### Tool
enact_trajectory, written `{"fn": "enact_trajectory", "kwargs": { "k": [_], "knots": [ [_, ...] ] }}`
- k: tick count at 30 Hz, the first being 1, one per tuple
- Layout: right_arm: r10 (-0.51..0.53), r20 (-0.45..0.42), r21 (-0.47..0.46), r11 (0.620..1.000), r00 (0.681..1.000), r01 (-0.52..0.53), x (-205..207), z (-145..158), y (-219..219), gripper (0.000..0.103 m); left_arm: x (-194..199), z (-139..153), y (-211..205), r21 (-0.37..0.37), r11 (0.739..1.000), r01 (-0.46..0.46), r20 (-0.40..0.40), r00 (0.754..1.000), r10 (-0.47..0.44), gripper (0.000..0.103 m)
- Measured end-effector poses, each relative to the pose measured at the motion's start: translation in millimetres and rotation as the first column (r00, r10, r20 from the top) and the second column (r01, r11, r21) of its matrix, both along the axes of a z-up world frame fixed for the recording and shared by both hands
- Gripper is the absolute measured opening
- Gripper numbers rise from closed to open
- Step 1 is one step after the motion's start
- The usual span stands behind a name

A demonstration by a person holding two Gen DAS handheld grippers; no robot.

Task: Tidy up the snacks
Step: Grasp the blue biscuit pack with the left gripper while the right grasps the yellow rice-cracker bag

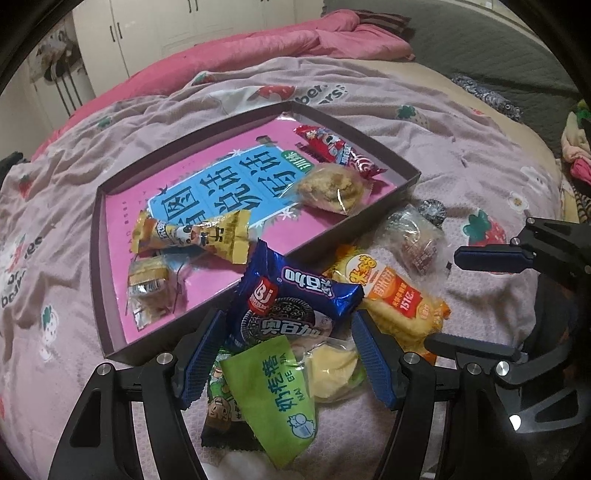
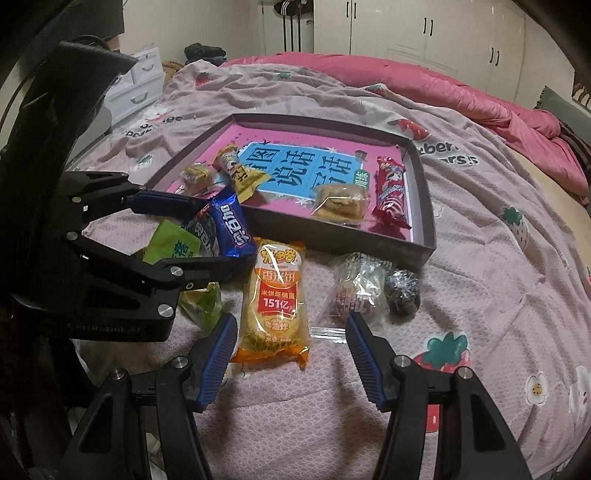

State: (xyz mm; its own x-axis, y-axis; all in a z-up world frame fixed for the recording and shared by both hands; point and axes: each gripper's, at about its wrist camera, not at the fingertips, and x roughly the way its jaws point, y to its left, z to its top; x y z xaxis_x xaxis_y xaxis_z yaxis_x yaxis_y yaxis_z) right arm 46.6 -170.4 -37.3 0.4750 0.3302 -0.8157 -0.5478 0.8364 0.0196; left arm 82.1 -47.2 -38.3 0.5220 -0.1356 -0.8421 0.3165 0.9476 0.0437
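A shallow dark box [image 2: 424, 236] with a pink printed floor sits on a bed covered by a strawberry-print sheet [image 2: 498, 295]. Four snacks already lie inside it: a red wrapped bar [image 2: 391, 192] at the 3 o'clock end, a clear-wrapped pastry [image 2: 341, 203] just beside that, and a yellow wrapped bar [image 2: 240, 173] and a small clear-wrapped biscuit [image 2: 197, 177] toward 9 o'clock.

The rest lie loose on the sheet at the box's 6 o'clock side. The left gripper [image 1: 288, 332] stands with jaws spread on either side of a blue sandwich-cookie pack [image 1: 295, 295], which leans on the box wall; the pads do not press it. Under that pack lie a green candy packet [image 1: 280, 391] and a clear-wrapped pale snack [image 1: 332, 369].

The right gripper [image 2: 291, 325] is also open, straddling the lower end of an orange rice-cracker pack [image 2: 275, 299] without touching it. At that pack's 3 o'clock lies a clear-wrapped cake [image 2: 354, 288], and just beyond it a small dark round sweet [image 2: 402, 288].

A pink quilt [image 2: 424, 74] is bunched at 12 o'clock, with white wardrobes [image 2: 424, 33] behind.
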Motion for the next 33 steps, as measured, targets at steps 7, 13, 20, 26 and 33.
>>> {"fn": "enact_trajectory", "kwargs": {
  "k": [7, 13, 20, 26, 33],
  "knots": [
    [0.033, -0.014, -0.02, 0.999, 0.999, -0.033, 1, -10, 9, 0.06, 7, -7, 0, -0.004, 1.0, -0.007, -0.026, 1.0, 0.007, 0.073],
    [0.068, -0.008, -0.031, 0.997, 0.998, -0.069, 0, -16, 17, 0.06, 13, -11, 1, -0.011, 1.0, -0.021, -0.049, 0.999, 0.02, 0.076],
    [0.087, -0.014, -0.024, 0.996, 0.996, -0.088, 2, -22, 21, 0.059, 17, -17, 0, -0.013, 0.999, -0.036, -0.074, 0.997, 0.035, 0.076],
    [0.102, -0.011, -0.027, 0.994, 0.995, -0.102, 5, -26, 24, 0.056, 21, -19, 1, -0.033, 0.998, -0.054, -0.094, 0.994, 0.051, 0.076],
    [0.115, -0.01, -0.035, 0.993, 0.993, -0.115, 11, -33, 30, 0.05, 21, -21, 2, -0.044, 0.997, -0.064, -0.096, 0.994, 0.059, 0.076]
  ]
}}
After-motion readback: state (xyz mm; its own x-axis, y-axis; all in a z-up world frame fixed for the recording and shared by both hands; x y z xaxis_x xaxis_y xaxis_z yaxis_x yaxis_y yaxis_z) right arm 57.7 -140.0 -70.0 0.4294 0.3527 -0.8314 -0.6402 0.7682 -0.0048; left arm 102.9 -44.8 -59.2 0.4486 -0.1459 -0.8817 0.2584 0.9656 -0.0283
